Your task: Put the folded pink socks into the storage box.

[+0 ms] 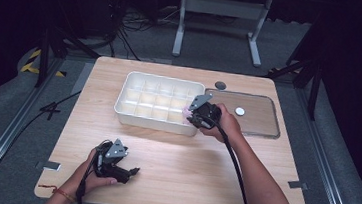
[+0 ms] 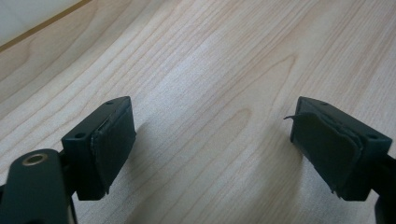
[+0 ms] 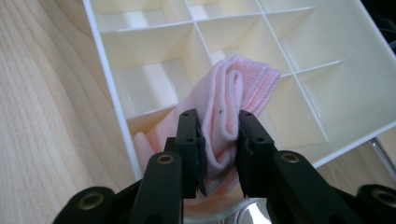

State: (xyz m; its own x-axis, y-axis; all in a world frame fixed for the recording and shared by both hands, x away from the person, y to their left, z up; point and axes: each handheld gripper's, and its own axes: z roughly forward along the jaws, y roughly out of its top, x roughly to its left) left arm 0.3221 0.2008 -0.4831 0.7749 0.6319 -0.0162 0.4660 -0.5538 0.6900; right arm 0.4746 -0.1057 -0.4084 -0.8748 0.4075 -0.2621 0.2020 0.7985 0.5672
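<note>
A pale wooden tabletop [image 1: 172, 171] with rounded corners is standing on a grey carpeted floor [image 1: 7, 115], and the room behind it is falling away into darkness. Black cables [image 1: 130, 32] are lying tangled on the floor beyond the far edge, beside the white legs of a metal frame [image 1: 217, 15]. Yellow-and-black hazard tape [image 1: 34, 63] is showing at the left, and small strips of grey tape [image 1: 51, 165] are marking the tabletop's near corners.

A white divided tray [image 1: 132, 117] is sitting toward the far middle of the tabletop. Just to its right a clear flat lid [image 1: 257, 119] is lying with a small white disc [image 1: 239, 111] on it, and a dark round disc [image 1: 220, 85] is resting near the far edge.

The right tool [image 1: 191, 116] is hanging over the tray's near right corner, its jaws pinching a folded pink cloth [image 3: 233, 98]. In the right gripper view the cloth is sticking up between the jaws above the tray's compartments, near the tray's outer wall, its lower end drooping beneath the tool.

The left tool [image 2: 212, 149] is resting low over bare wood near the front left, well apart from the tray, its jaws standing wide with nothing between them.
</note>
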